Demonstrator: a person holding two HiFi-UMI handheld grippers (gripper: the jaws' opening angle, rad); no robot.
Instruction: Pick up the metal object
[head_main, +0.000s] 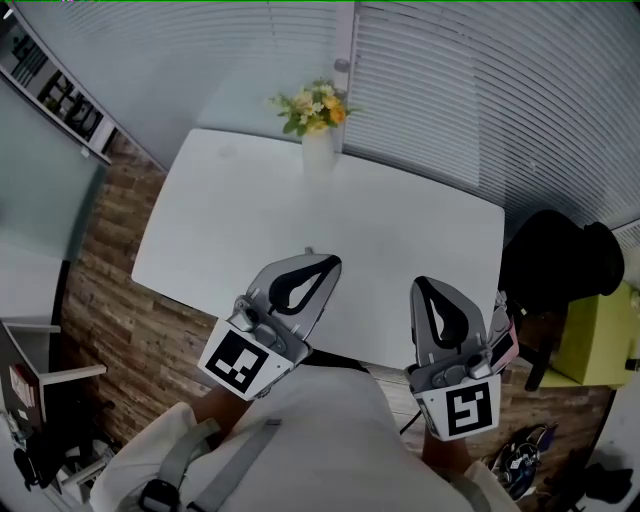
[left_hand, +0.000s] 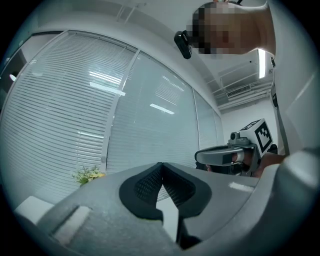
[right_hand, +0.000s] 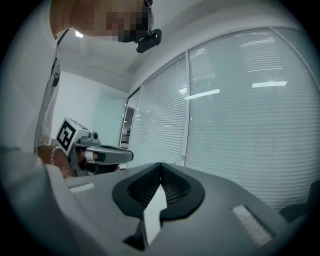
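No metal object shows in any view. My left gripper (head_main: 322, 259) is held close to my body above the near edge of the white table (head_main: 250, 230), its jaws shut with nothing between them. My right gripper (head_main: 419, 283) hangs beside it, also shut and empty. In the left gripper view the left gripper (left_hand: 161, 164) has its black pads meeting at the tip, and the right gripper (left_hand: 220, 156) shows side-on. In the right gripper view the right gripper (right_hand: 161, 164) is closed the same way, with the left gripper (right_hand: 107, 155) to its left.
A white vase (head_main: 318, 150) of yellow flowers (head_main: 315, 108) stands at the table's far edge, before a window with blinds (head_main: 500, 90). A black chair (head_main: 560, 265) and a yellow-green seat (head_main: 595, 335) are at the right. A wall shelf (head_main: 55, 95) is at the left.
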